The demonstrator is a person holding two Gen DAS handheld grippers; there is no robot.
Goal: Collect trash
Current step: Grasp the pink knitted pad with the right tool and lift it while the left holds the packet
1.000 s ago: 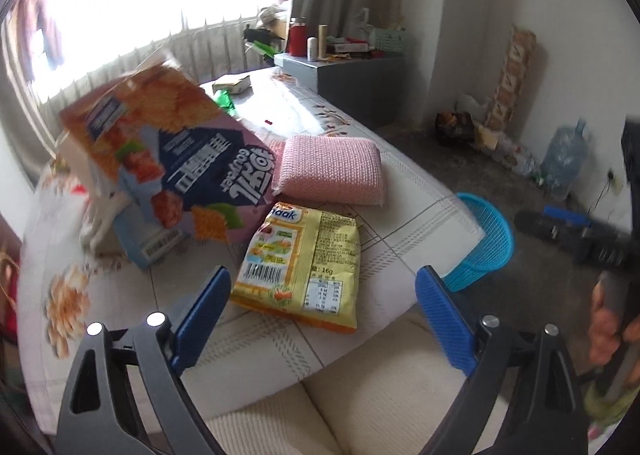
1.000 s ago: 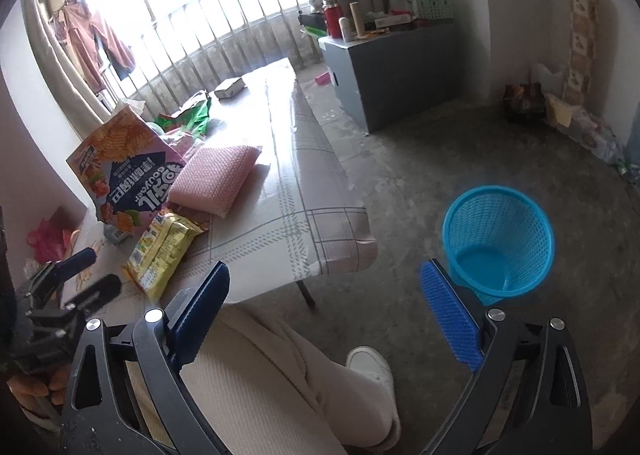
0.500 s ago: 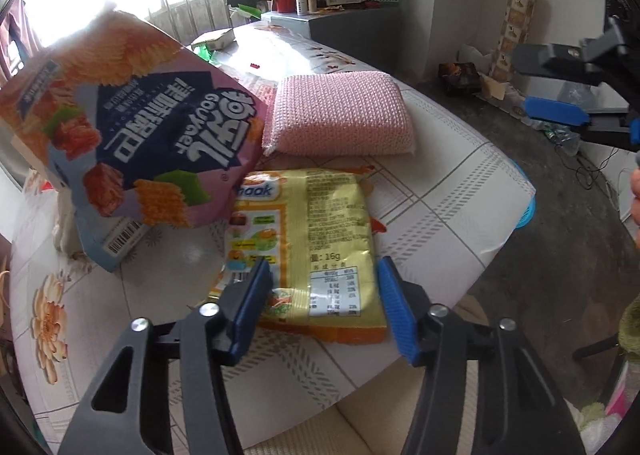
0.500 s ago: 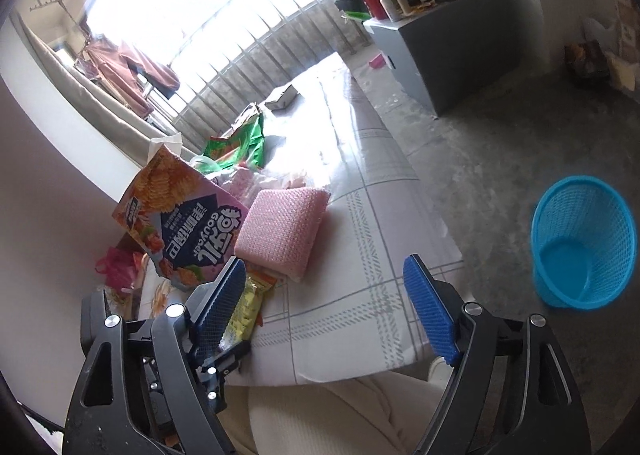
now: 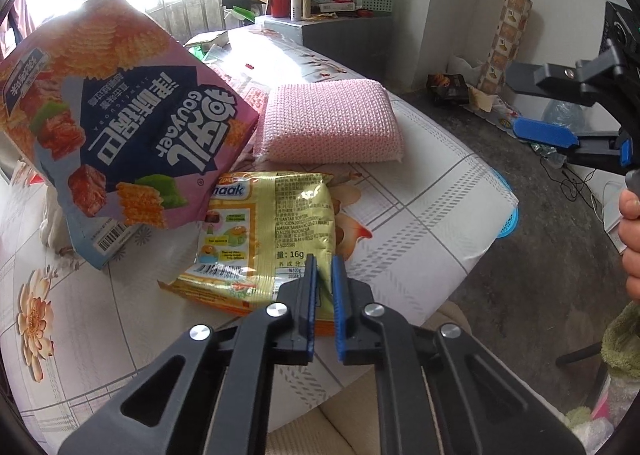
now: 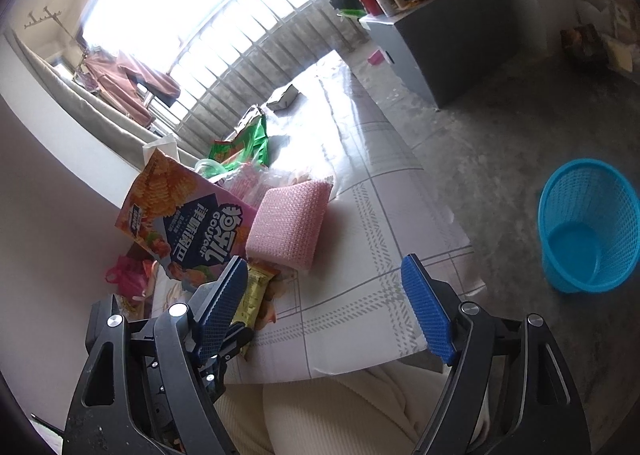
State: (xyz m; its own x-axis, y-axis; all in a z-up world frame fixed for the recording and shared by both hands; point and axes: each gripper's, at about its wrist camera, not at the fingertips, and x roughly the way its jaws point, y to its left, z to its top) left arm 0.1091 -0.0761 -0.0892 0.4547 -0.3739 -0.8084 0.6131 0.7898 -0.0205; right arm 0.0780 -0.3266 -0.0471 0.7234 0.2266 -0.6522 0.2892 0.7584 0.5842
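left hand-held gripper (image 5: 323,267), pinching yellow packet (image 5: 264,231)

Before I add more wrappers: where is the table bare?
Bare: the checked cloth between the pink pad and the table's floor-side edge. Crowded: the wall side, with the chip bag, yellow packet and green wrappers.

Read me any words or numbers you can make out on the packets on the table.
"GOUYaeR": upside down on the big pink chip bag; its large Chinese characters I cannot transcribe.
"...aak" and "16g": on the yellow snack packet.
Barcodes and fine print on both: too small to read.
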